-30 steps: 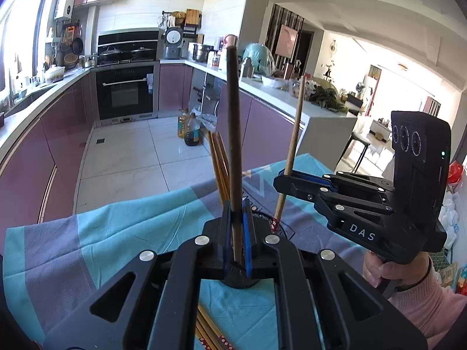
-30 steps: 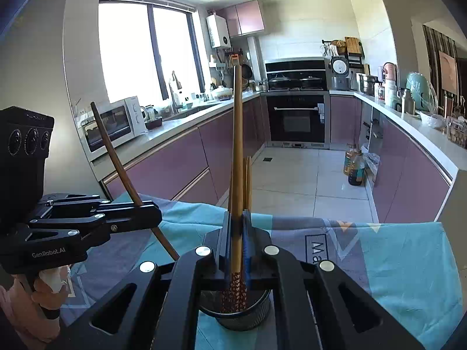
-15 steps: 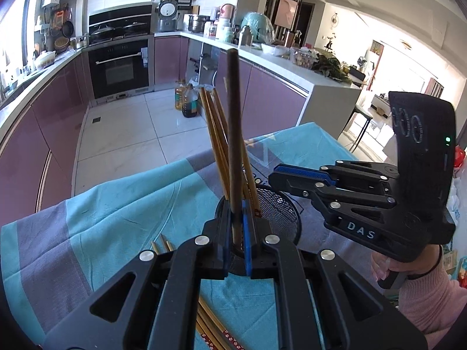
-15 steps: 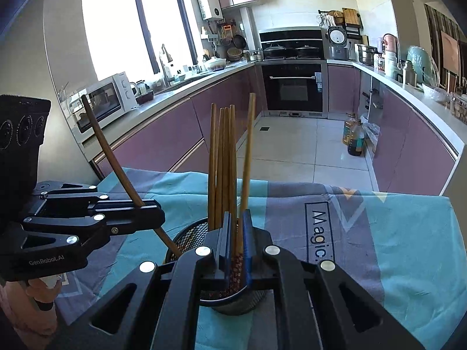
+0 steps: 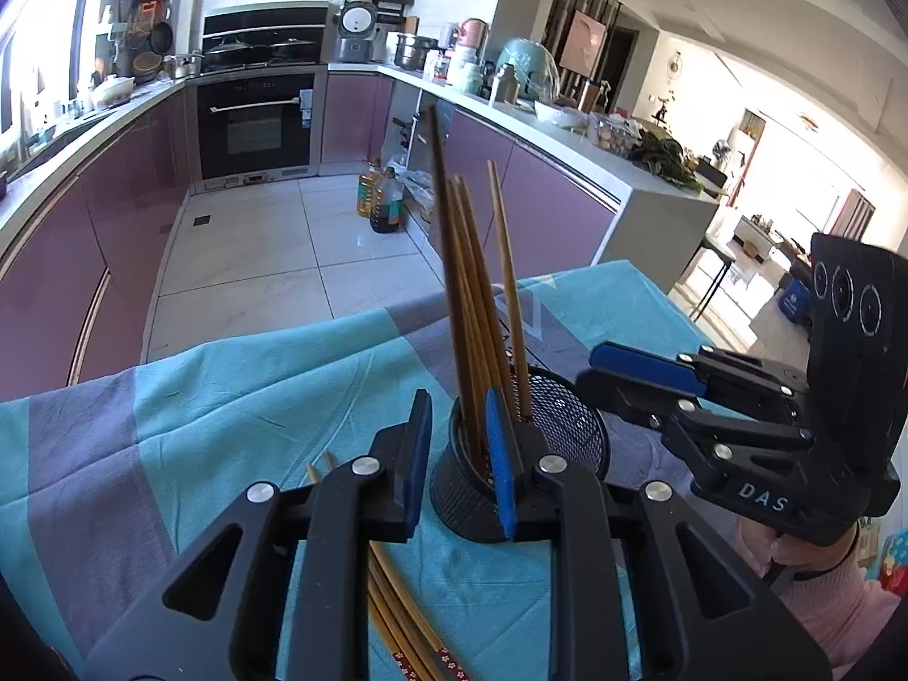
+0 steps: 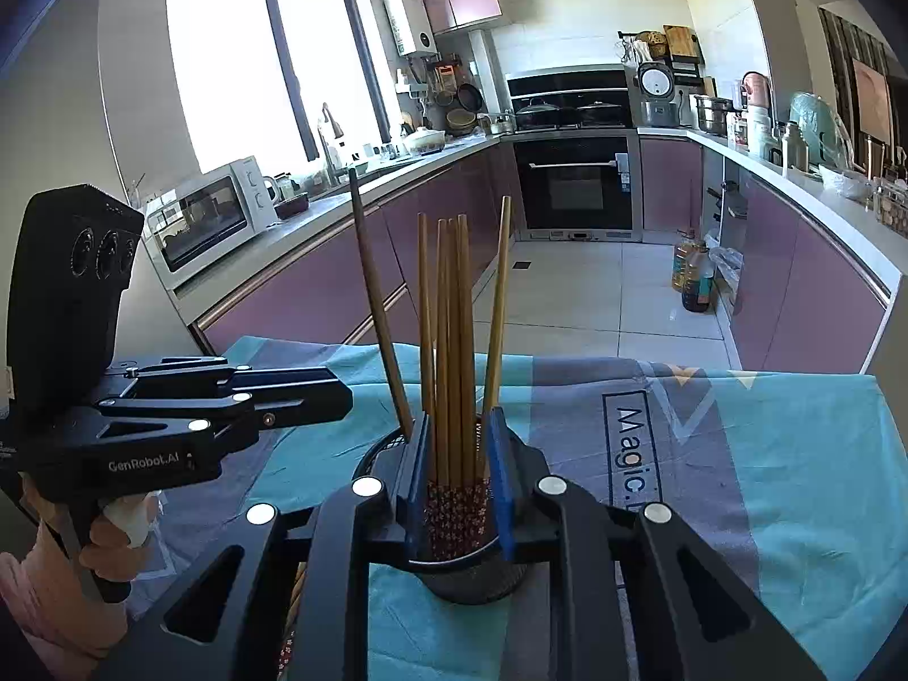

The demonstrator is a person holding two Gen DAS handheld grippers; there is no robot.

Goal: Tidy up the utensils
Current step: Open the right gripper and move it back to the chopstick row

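A black mesh holder (image 5: 562,425) stands on the teal and grey cloth and holds several wooden chopsticks (image 5: 474,306) upright. My left gripper (image 5: 457,454) is open, its jaws spread just in front of the holder, empty. My right gripper (image 6: 454,471) is open too, its jaws on either side of the chopsticks (image 6: 454,340) in the holder (image 6: 474,573), not pressing them. The right gripper also shows in the left wrist view (image 5: 641,380), and the left gripper in the right wrist view (image 6: 318,397). More chopsticks (image 5: 397,613) lie flat on the cloth under my left gripper.
The cloth (image 6: 766,454) covers the table, whose far edge drops to the tiled kitchen floor (image 5: 255,249). Purple cabinets, an oven and cluttered counters stand beyond.
Both grippers have lowered and opened. The dark chopstick the left one held and the light one the right one held now stand in the holder with the others.
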